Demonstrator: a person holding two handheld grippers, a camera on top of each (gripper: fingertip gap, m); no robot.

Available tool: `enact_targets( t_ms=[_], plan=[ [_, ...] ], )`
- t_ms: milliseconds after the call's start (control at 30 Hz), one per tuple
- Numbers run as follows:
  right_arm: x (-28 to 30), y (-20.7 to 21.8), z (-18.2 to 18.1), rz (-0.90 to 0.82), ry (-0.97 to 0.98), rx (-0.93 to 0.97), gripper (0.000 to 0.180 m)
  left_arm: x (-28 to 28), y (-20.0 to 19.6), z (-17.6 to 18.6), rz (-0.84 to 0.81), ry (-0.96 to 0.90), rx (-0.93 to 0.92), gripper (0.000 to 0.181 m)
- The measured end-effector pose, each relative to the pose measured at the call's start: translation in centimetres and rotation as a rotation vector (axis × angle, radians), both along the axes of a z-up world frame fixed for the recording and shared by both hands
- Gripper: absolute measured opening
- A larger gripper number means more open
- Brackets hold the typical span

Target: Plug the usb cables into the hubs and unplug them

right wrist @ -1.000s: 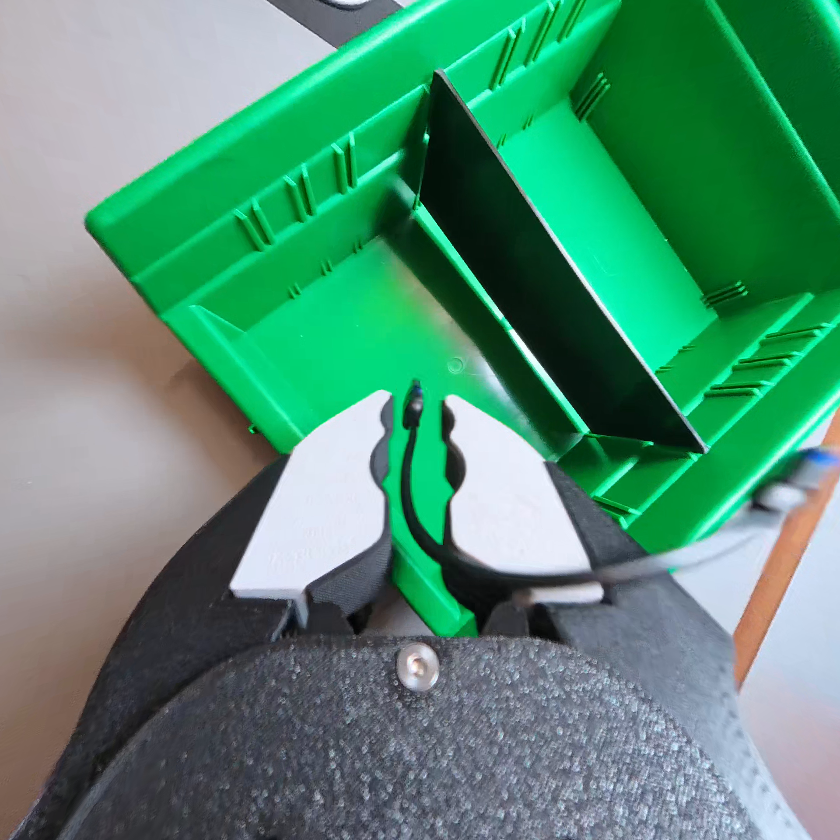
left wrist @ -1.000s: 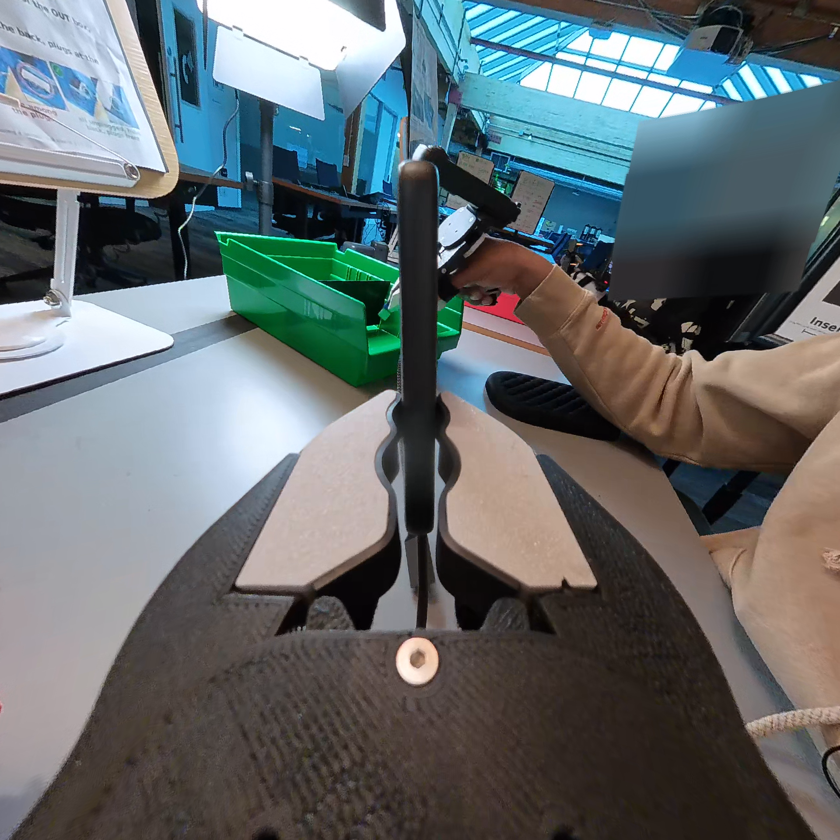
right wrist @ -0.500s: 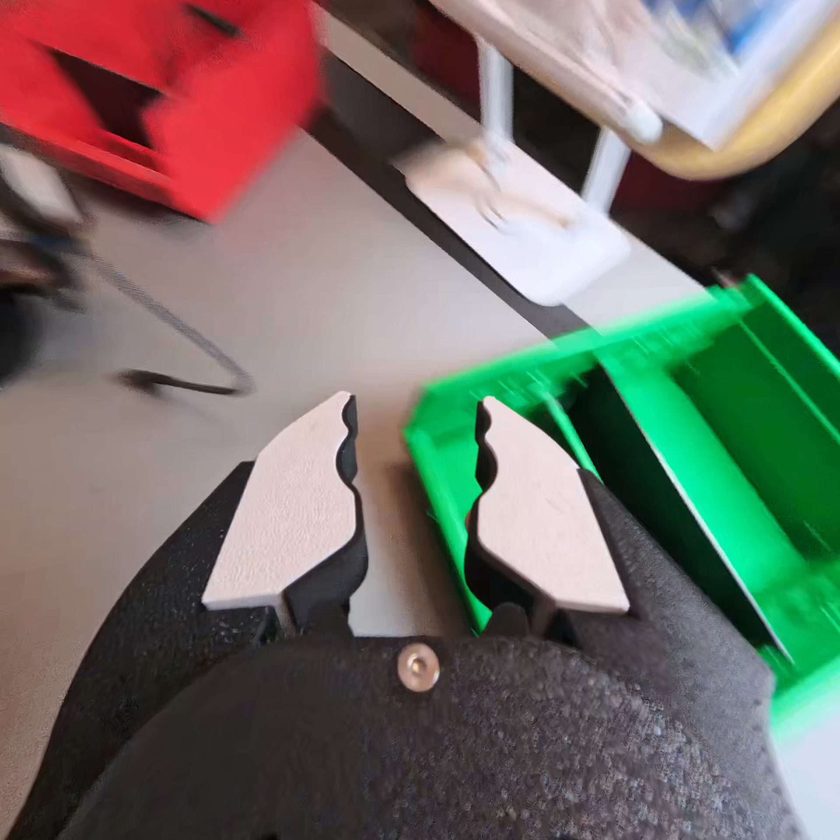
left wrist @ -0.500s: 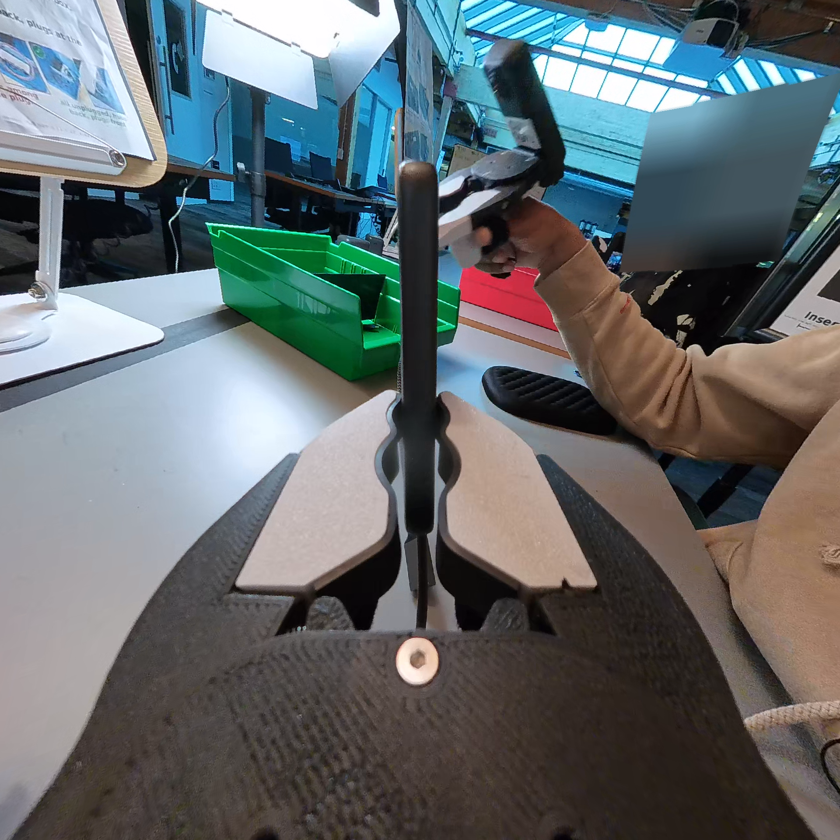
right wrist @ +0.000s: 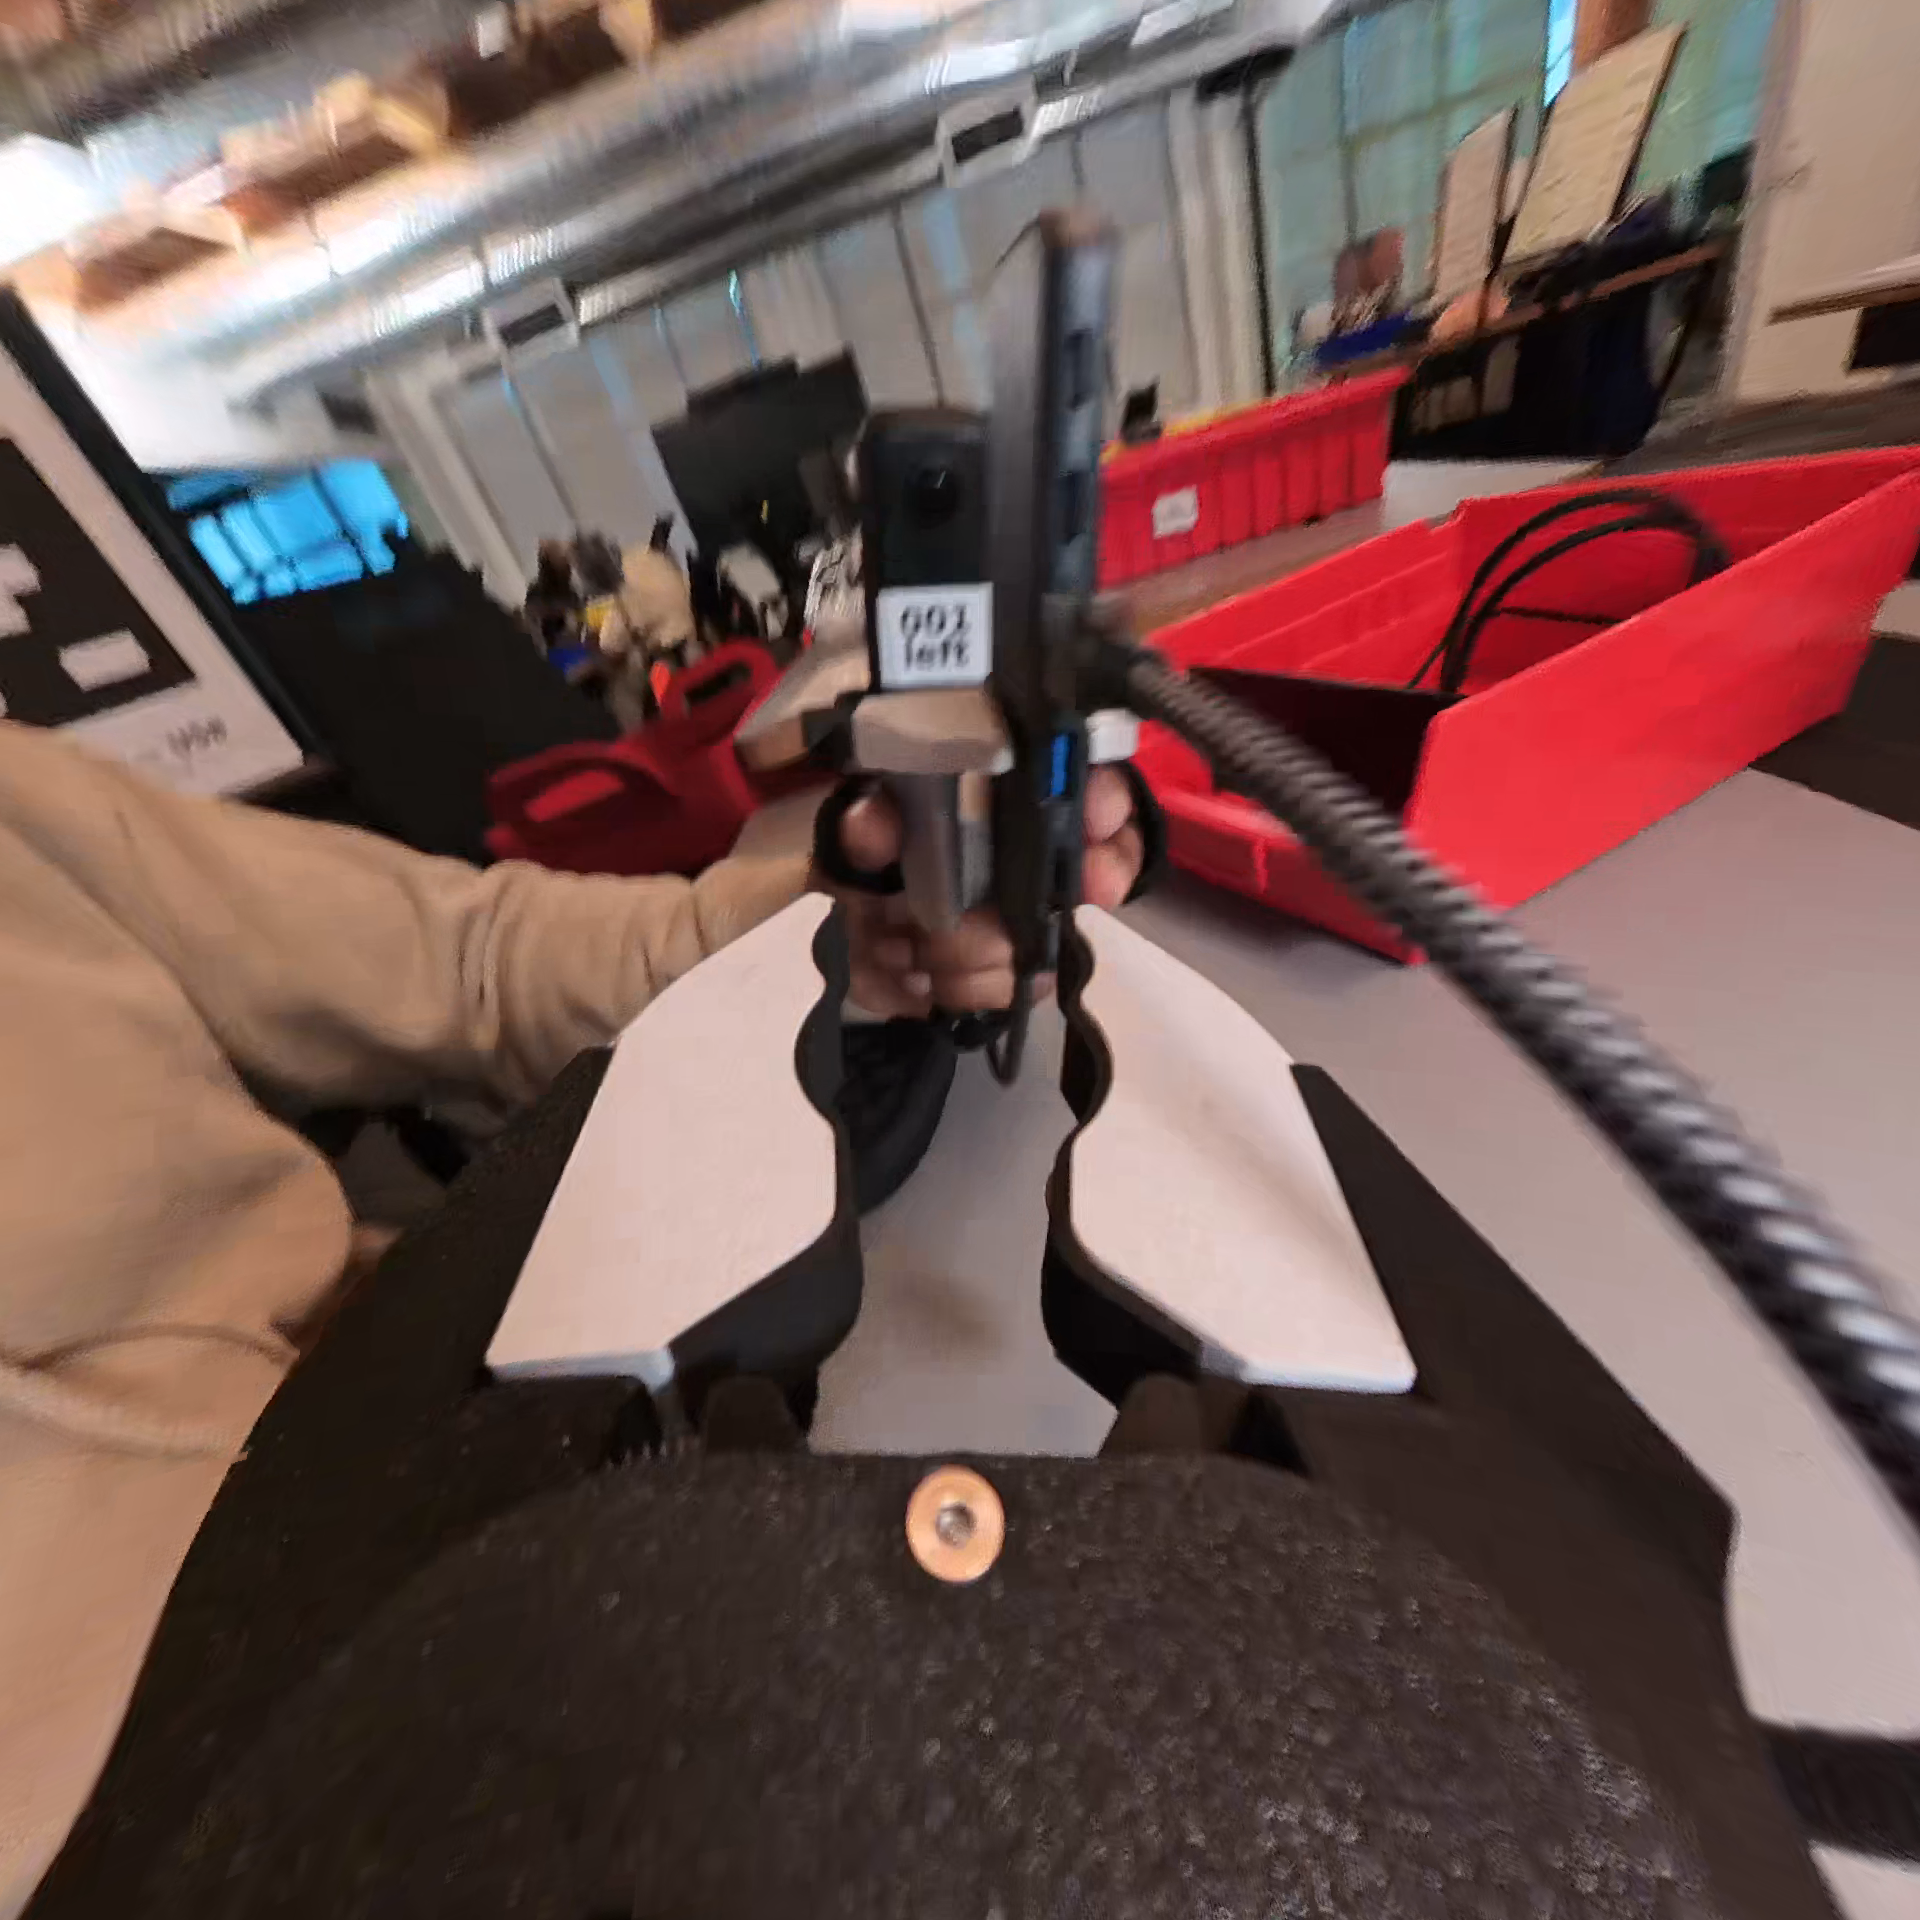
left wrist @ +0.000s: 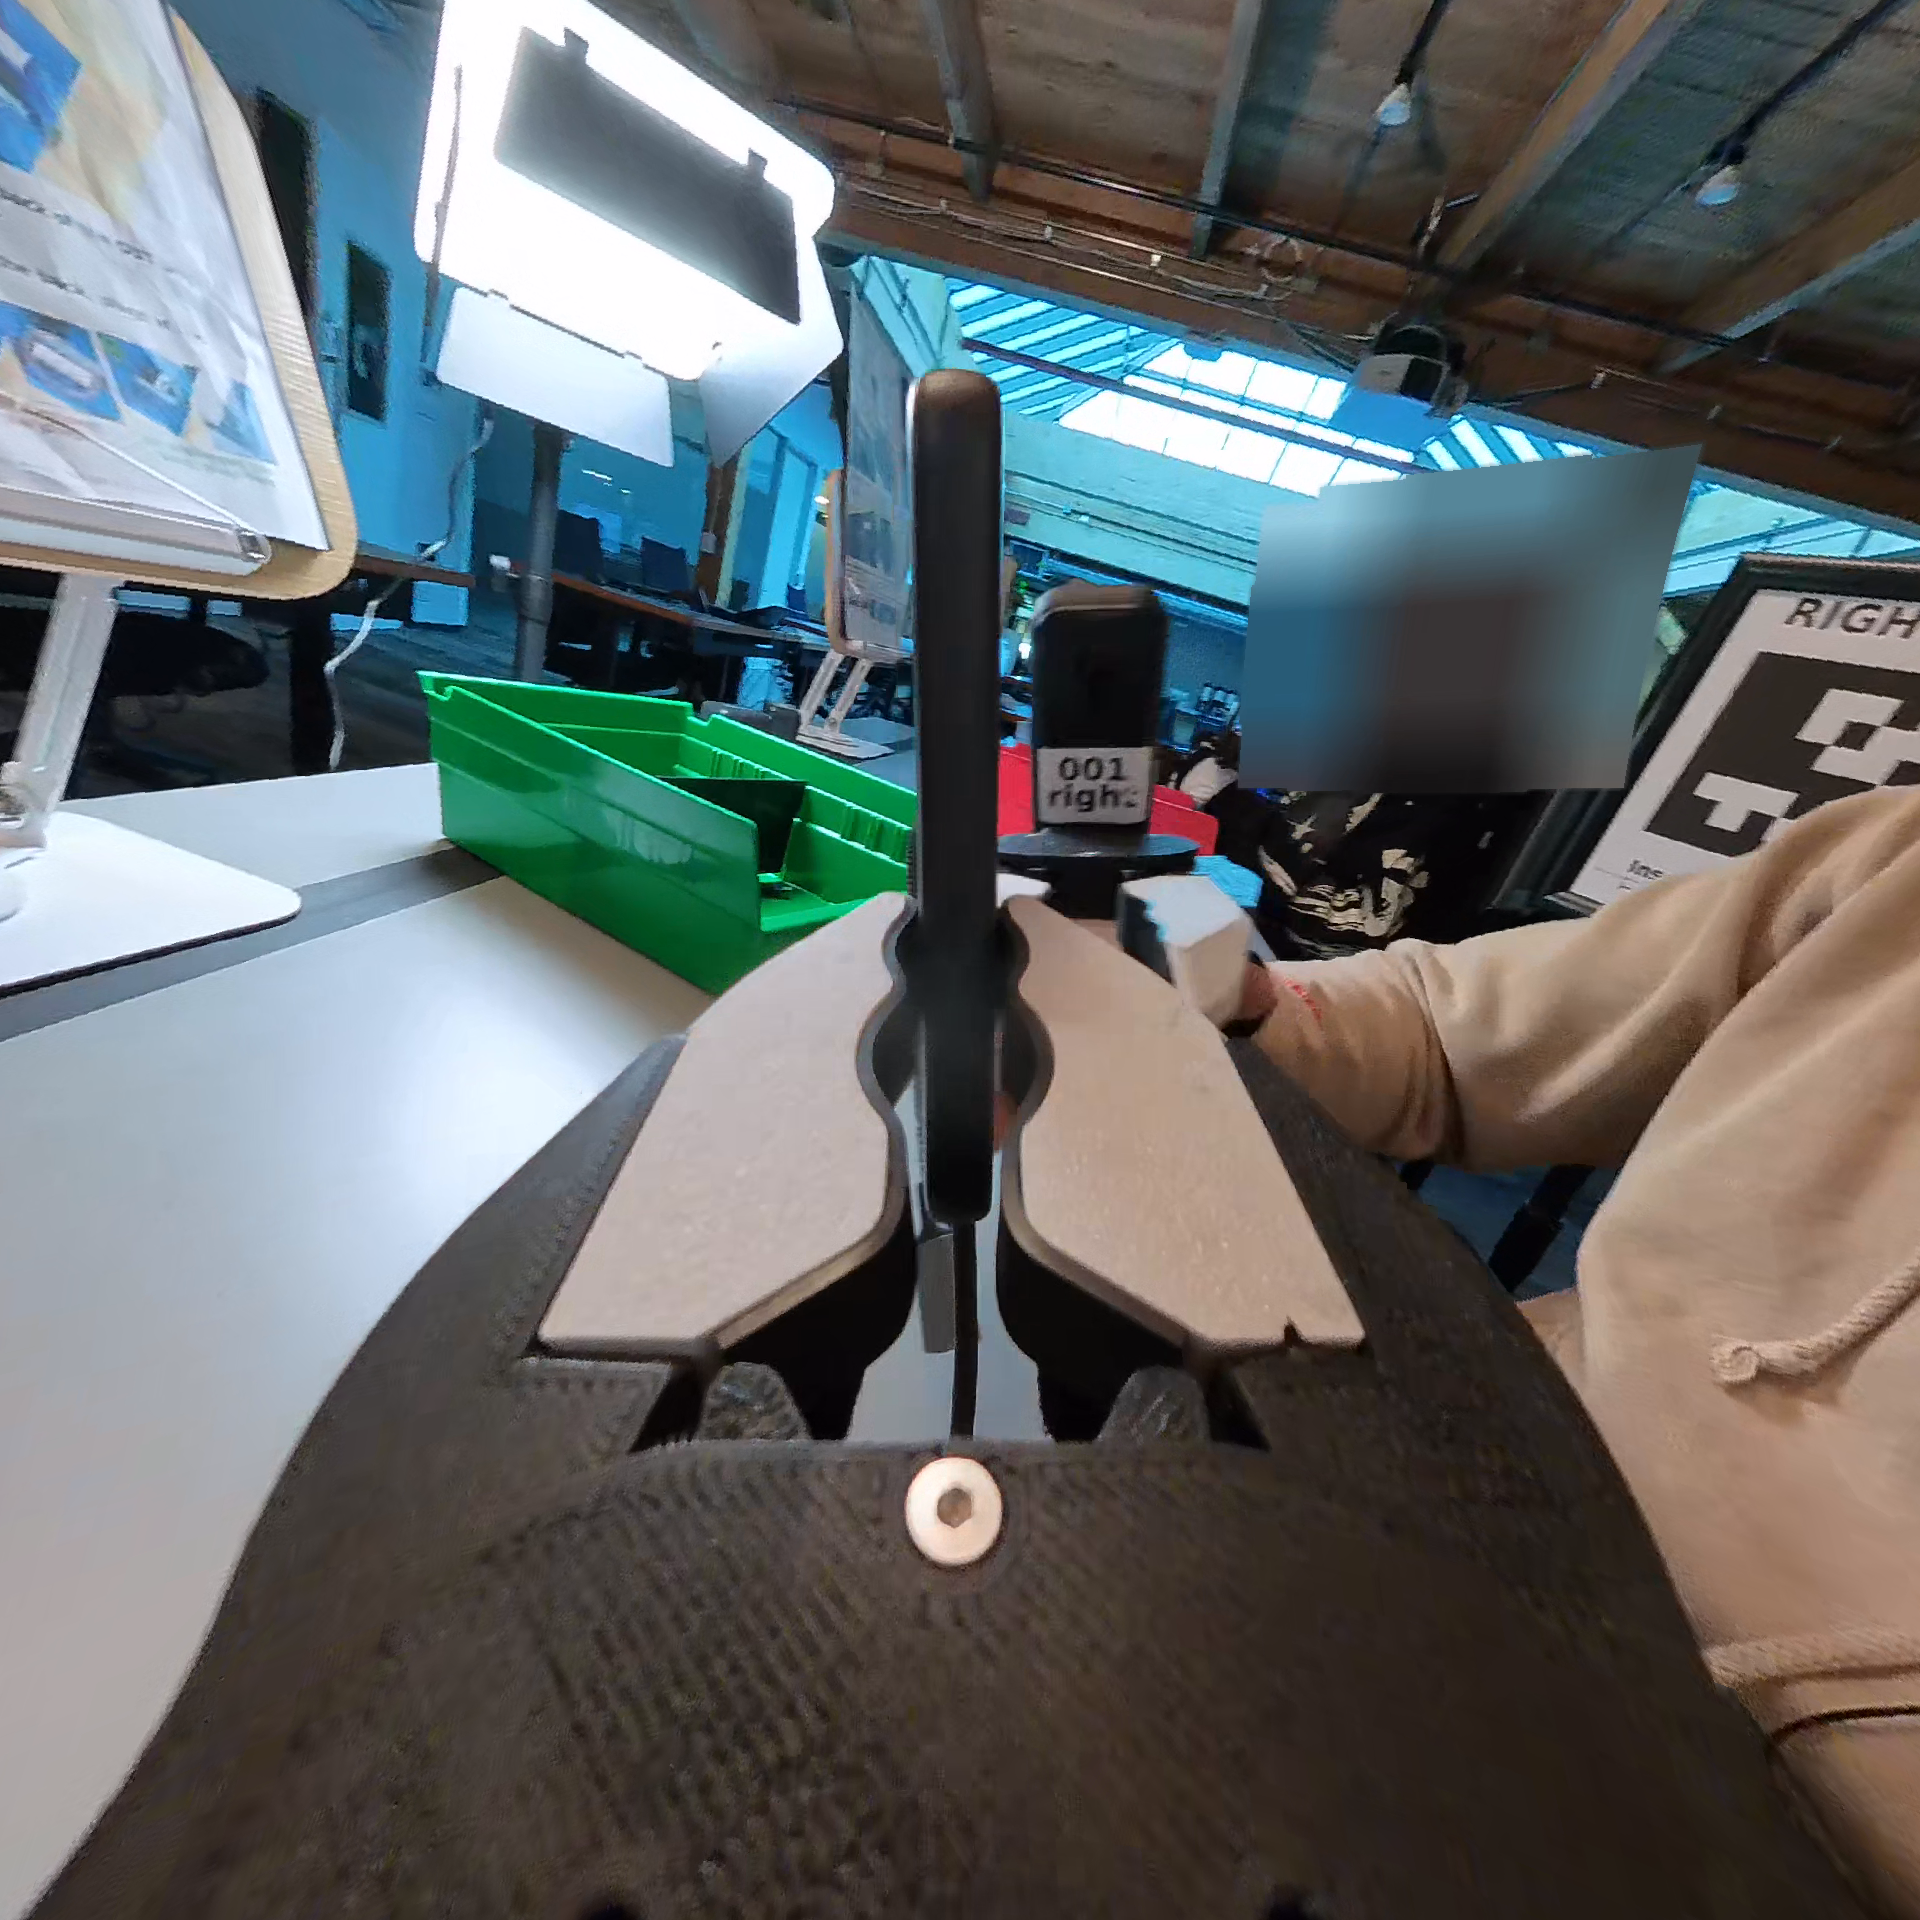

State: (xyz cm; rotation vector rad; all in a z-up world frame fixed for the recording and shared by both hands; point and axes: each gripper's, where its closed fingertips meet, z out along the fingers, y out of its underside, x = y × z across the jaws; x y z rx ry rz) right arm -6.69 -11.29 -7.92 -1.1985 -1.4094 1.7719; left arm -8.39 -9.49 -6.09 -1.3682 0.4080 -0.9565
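My left gripper is shut on a black USB hub and holds it upright and edge-on above the grey table. My right gripper is open and empty, level with the hub and pointing at it from close by. In the right wrist view the hub stands in the left gripper. A braided black-and-white cable runs from the hub's side to the lower right. The right gripper shows just behind the hub in the left wrist view.
A green divided bin stands on the table beyond the hub. A red bin holds black cables. A white stand base with a clipboard sits at the far left. A person's beige sleeve reaches in.
My right gripper let go of a thin black cable over the green bin, opened, and swung round to face the hub. My left gripper stayed shut on the hub and tilted up slightly.
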Motion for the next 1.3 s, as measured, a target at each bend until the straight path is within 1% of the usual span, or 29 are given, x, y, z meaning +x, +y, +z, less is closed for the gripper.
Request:
enact_targets(
  t_ms=[100,200,367,567,600,700,767,800,933,1033,1100,1200,1267,1300],
  plan=[
    [0.7,1.8,1.8,-0.071,0.096,-0.053,0.039,1.2,-0.4,-0.2,-0.053,0.013,-0.004,0.012],
    [1.6,1.8,3.0,-0.055,0.145,-0.033,0.038,2.4,-0.6,-0.7,-0.095,0.039,-0.026,0.012],
    [1.6,1.2,2.3,-0.026,0.122,0.032,0.027,3.6,-0.7,-1.6,-0.129,0.09,-0.08,0.012],
    [1.7,1.6,1.9,-0.031,0.114,0.025,0.011,4.1,-0.9,-2.1,-0.155,0.123,-0.107,0.012],
    [1.7,1.5,1.8,-0.025,0.117,0.023,0.011,4.2,-0.9,-2.1,-0.154,0.123,-0.103,0.012],
    [1.9,1.4,2.1,-0.012,0.136,0.006,0.009,4.0,-1.0,-1.4,-0.134,0.1,-0.058,0.013],
    [1.8,1.3,1.7,-0.012,0.125,0.032,0.009,3.6,-1.1,-0.4,-0.114,0.061,-0.017,0.023],
    [1.8,1.1,1.5,-0.006,0.117,0.042,0.009,3.5,-1.3,-0.2,-0.112,0.06,-0.005,0.024],
    [1.7,0.5,1.3,0.021,0.117,0.042,0.009,3.5,-1.5,-0.4,-0.116,0.098,0.004,0.013],
    [1.8,0.4,1.7,-0.008,0.159,0.069,0.009,3.5,-1.5,-0.2,-0.102,0.12,0.008,0.012],
    [1.9,0.3,2.6,-0.036,0.218,0.052,0.009,3.5,-1.6,0.8,-0.084,0.101,0.028,0.012],
    [1.9,0.1,3.9,-0.03,0.257,0.037,0.008,3.5,-1.9,2.2,-0.061,0.105,0.072,0.012],
    [1.9,0.1,4.5,-0.014,0.267,0.01,0.008,3.5,-2.0,2.9,-0.053,0.093,0.088,0.012],
    [2.3,0.7,5.1,-0.035,0.306,-0.031,0.009,2.9,-2.0,3.4,-0.031,0.057,0.103,0.013]
  ],
)
